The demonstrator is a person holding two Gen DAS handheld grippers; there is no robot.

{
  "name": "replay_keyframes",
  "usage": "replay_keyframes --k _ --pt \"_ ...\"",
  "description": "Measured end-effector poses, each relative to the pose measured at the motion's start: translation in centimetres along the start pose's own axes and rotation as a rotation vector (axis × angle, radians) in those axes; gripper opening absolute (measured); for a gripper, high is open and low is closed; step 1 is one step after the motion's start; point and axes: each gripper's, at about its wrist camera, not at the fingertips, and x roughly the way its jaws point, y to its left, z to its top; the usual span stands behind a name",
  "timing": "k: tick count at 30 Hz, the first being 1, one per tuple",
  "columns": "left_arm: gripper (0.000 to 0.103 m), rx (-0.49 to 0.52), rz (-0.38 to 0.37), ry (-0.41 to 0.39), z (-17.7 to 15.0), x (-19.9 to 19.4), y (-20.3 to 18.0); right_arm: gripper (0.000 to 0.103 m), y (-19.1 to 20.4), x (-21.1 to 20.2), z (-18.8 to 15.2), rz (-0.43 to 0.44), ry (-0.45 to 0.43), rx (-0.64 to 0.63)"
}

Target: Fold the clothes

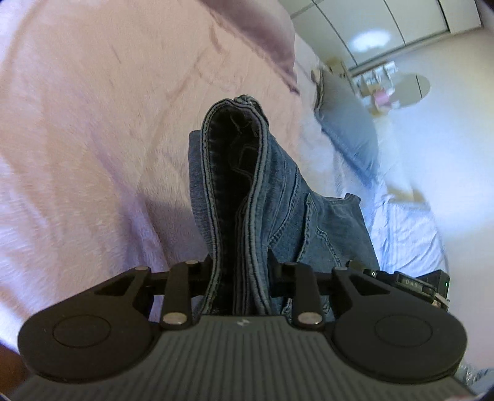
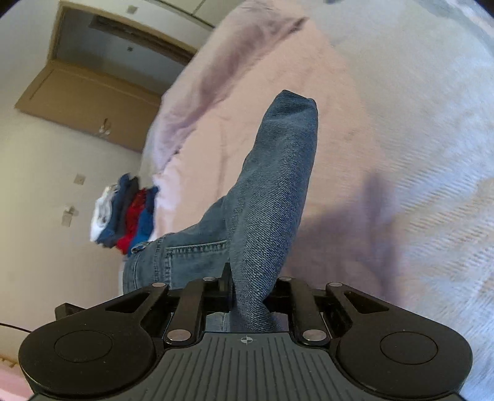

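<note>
A pair of blue denim jeans [image 1: 278, 191] is held up over a bed. My left gripper [image 1: 242, 271] is shut on a bunched, stitched edge of the jeans, whose dark inside shows between the folds. My right gripper [image 2: 250, 293] is shut on another folded part of the jeans [image 2: 271, 191], which sticks up ahead of the fingers. A pocket seam [image 2: 197, 248] shows to its left. The fingertips of both grippers are hidden by the cloth.
A pale pink blanket [image 1: 92, 123] covers the bed [image 2: 416, 154]. A stack of folded clothes [image 2: 123, 212], white, blue and red, lies at the bed's edge. A grey pillow [image 1: 349, 129] lies on the bed. A brown door [image 2: 92, 98] and cabinets [image 1: 386, 24] are beyond.
</note>
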Motion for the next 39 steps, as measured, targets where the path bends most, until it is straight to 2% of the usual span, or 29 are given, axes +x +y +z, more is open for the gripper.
replay_keyframes --k 4,7,14,18,23,25,28,31,35,39 --pt "0.023 -0.022 0.025 -0.078 1.1 -6.1 0.3 0.014 5.4 1.5 0.6 0.049 0.030 -0.027" --pt "0.023 -0.031 0.045 -0.142 3.6 -11.3 2.0 0.014 10.1 4.1 0.9 0.102 0.061 -0.068" --pt "0.023 0.042 0.042 -0.229 16.0 -23.8 9.4 0.014 23.7 15.1 1.1 0.239 0.066 -0.139" --pt "0.023 0.084 0.040 -0.278 23.0 -31.0 13.6 0.014 31.8 22.9 0.2 0.290 -0.009 -0.102" --pt "0.023 0.166 0.036 -0.269 35.2 -38.2 18.4 0.014 41.9 32.4 0.4 0.321 -0.084 -0.043" --pt "0.023 0.167 0.018 -0.267 40.0 -40.3 20.2 0.014 45.9 35.9 1.3 0.333 -0.104 -0.037" --pt "0.023 0.179 0.002 -0.275 46.3 -42.3 22.4 0.014 51.1 41.0 4.2 0.335 -0.118 -0.027" --pt "0.023 0.168 -0.018 -0.273 50.3 -42.6 24.4 0.014 54.1 44.4 6.8 0.333 -0.118 -0.018" --pt "0.023 0.147 -0.046 -0.268 55.1 -42.6 27.1 0.014 56.3 48.3 9.5 0.335 -0.116 0.002" --pt "0.023 0.119 -0.067 -0.252 59.0 -42.1 30.3 0.014 56.4 51.0 10.6 0.306 -0.098 0.014"
